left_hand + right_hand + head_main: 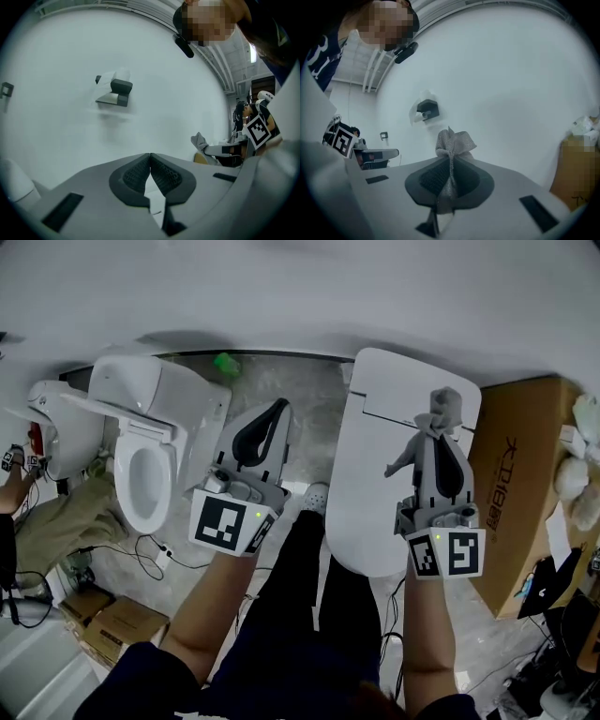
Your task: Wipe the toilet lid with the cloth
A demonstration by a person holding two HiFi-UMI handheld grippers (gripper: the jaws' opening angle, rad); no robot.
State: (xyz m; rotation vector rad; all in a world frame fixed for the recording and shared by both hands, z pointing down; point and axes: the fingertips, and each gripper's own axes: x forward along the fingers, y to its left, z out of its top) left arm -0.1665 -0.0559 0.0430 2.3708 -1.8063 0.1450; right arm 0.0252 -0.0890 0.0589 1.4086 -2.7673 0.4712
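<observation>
Nearest the person, the left claw (pixel 150 171) is shut pad to pad with nothing between its jaws. It hangs over the floor gap between the two toilets and has no part in the job just now. The right claw (pixel 449 176) is clamped on the cloth (pixel 453 143), which is pinched in the middle so that a grey bunch sticks out past the tips.

From the head view that bunch sits over the far half of the closed toilet lid (pixel 375 484), near the hinge end. The right gripper view, though, looks past the cloth at bare white wall and a small wall fitting (pixel 427 108), not at the lid, so the claw seems tilted upward with the cloth raised off the surface. Whether any corner of it touches the lid cannot be told.

I judge the cloth is in hand and the wiping stroke is not yet on the lid. The next move calls for tipping the right claw down until the bunch presses flat, then drawing it along the lid toward the near edge, keeping the hard tips off the plastic.

Further off stand the open-seated toilet (pixel 141 451) at left and a cardboard box (pixel 520 493) at right.
</observation>
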